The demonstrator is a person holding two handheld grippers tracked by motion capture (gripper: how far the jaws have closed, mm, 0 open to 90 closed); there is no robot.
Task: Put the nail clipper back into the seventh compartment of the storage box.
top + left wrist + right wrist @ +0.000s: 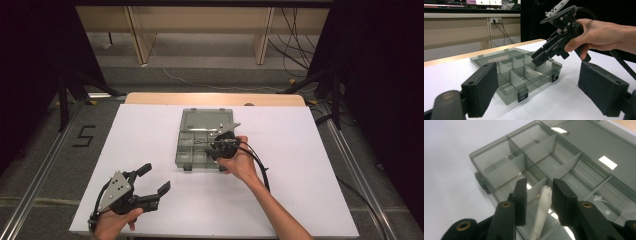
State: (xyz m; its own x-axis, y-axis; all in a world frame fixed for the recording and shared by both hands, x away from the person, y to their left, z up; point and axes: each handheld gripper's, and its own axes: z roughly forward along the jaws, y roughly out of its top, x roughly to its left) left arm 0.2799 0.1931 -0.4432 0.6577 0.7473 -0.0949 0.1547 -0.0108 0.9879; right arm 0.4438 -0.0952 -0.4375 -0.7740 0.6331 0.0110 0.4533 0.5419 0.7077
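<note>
The smoky translucent plastic compartment box [202, 145], lid open, lies mid-table. Over its near-right compartments the right gripper [539, 195] hangs, jaws parted around a white stick-like piece [541, 212] (grip uncertain). Likely mid-placement; lowering comes next. Left gripper [154, 179] waits agape, well nearer the person.

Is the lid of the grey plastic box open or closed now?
Open. The lid lies flat behind the compartment box, its dividers are uncovered, and the right claw reaches in.
</note>
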